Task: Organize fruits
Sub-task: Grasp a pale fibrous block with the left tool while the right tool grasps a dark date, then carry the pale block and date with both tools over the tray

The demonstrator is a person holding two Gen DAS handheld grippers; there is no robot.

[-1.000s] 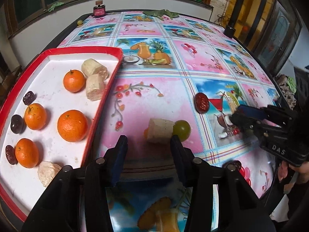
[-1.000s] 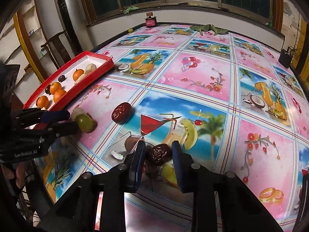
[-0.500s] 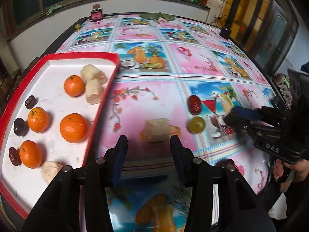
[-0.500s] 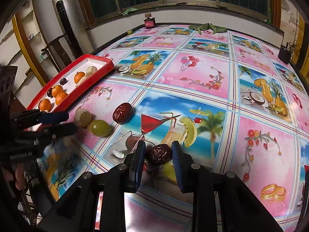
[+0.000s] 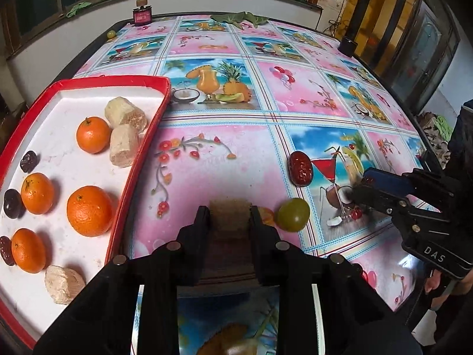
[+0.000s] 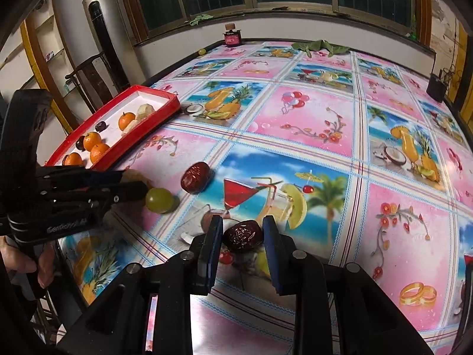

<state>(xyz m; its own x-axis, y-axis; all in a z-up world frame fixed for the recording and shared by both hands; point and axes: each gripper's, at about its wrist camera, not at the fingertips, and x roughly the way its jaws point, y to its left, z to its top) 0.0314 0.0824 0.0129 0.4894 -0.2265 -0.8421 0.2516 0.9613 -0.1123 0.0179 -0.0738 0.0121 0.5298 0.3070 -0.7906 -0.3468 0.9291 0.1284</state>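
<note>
My left gripper (image 5: 229, 216) has its jaws closing, and the pads press on both sides of a beige fruit chunk (image 5: 230, 210) lying on the tablecloth. Right beside it is a green round fruit (image 5: 293, 214), with a red date (image 5: 300, 168) just beyond. To the left, the red tray (image 5: 139, 159) holds several oranges, dark dates and beige chunks. My right gripper (image 6: 242, 228) is shut on a dark date (image 6: 242, 235) low over the cloth. In the right wrist view my left gripper (image 6: 133, 184) is at the left, next to the green fruit (image 6: 159, 200).
At the table's far edge are a red perfume bottle (image 5: 142, 15), green leaves (image 5: 239, 17) and a small green fruit (image 5: 111, 33). A dark cup (image 5: 347, 46) sits at the far right edge. A wooden chair (image 6: 91, 77) stands left of the table.
The left gripper came forward around the beige chunk and its jaws narrowed onto it. The green fruit rolled away to the chunk's right. The right gripper stayed put with the date.
</note>
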